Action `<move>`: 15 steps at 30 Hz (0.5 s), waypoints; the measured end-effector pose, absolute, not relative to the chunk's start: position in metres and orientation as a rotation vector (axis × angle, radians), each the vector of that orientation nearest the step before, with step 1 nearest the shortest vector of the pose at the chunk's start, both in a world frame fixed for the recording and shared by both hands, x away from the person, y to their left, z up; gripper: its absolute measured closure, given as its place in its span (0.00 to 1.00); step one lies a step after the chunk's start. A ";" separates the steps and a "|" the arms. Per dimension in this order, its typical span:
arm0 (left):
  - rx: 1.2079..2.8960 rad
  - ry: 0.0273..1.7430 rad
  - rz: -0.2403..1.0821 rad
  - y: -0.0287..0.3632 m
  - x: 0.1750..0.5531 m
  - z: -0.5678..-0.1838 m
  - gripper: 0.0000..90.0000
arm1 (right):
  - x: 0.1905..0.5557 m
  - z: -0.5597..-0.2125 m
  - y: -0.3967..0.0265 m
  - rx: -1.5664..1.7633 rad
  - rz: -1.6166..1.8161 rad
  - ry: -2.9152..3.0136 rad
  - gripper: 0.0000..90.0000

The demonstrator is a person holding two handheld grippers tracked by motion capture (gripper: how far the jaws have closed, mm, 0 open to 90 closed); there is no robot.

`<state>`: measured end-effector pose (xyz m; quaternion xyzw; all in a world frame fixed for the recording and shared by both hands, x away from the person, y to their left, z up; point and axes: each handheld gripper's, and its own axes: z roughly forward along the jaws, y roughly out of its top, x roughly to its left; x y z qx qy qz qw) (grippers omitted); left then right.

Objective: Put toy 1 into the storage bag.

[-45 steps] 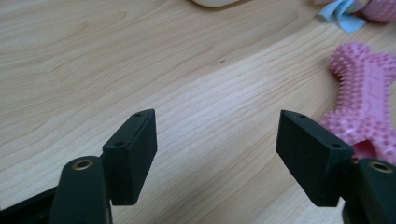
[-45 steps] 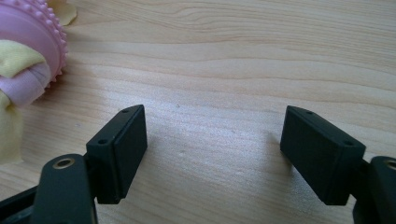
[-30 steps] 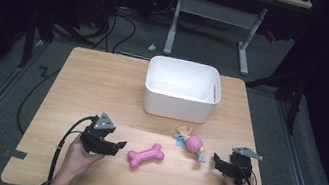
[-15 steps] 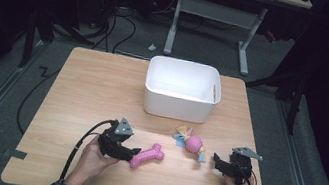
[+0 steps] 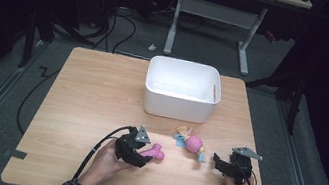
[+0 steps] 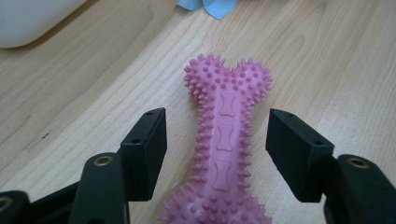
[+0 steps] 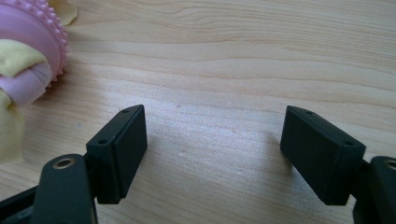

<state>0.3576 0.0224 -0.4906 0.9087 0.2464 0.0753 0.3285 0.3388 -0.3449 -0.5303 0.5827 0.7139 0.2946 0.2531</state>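
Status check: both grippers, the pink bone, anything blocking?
Left gripper jaws closing around pink spiky bone toy, pads not touching. Right gripper open, holding nothing. Pink ball toy nearby, not blocking.

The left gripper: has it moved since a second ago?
Yes. The left gripper slid right along the table to the pink bone toy, jaws closing around it, not yet touching.
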 end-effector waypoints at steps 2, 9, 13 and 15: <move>2.383 0.644 0.197 0.021 0.358 -0.491 0.45 | 0.339 -0.530 -0.345 1.584 0.801 1.940 0.26; 2.411 0.627 0.199 0.012 0.358 -0.497 0.49 | 0.339 -0.530 -0.345 1.584 0.801 1.940 0.26; 2.437 0.626 0.198 0.008 0.359 -0.501 0.51 | 0.339 -0.530 -0.345 1.584 0.801 1.940 0.26; 2.447 0.628 0.193 0.007 0.359 -0.502 0.52 | 0.339 -0.530 -0.345 1.584 0.801 1.940 0.26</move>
